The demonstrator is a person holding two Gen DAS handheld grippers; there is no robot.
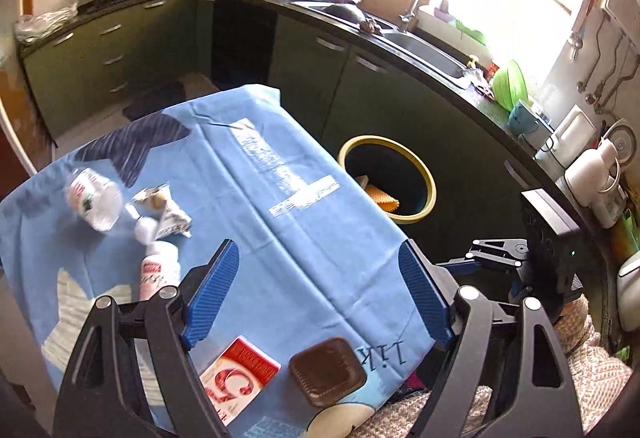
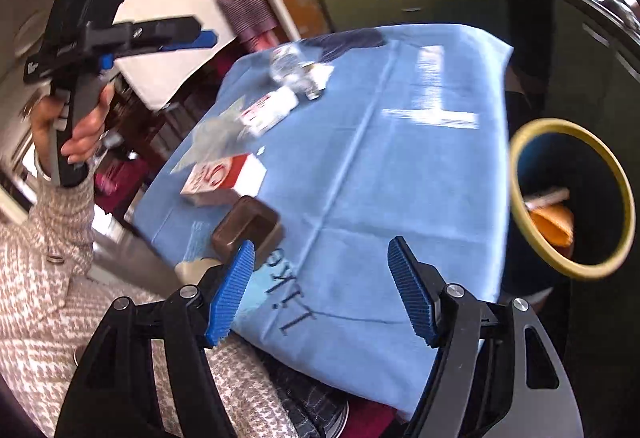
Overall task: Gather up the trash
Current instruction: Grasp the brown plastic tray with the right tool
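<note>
1. Left wrist view: my left tongs (image 1: 316, 292) gape empty over the blue worktop (image 1: 280, 230); bottles (image 1: 96, 198) lie centre-left, bin (image 1: 386, 178) centre-right.
2. Right wrist view: my right tongs (image 2: 320, 288) stand apart, empty; I should approach the brown tray (image 2: 246, 228) at centre-left squarely.

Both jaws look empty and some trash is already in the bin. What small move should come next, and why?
Probably bring the left gripper down toward the brown square container at the near edge of the blue cloth. Its jaws stand open with nothing between them, that piece lies closest below, and the yellow-rimmed bin already holding scraps sits just past the table's edge.
</note>
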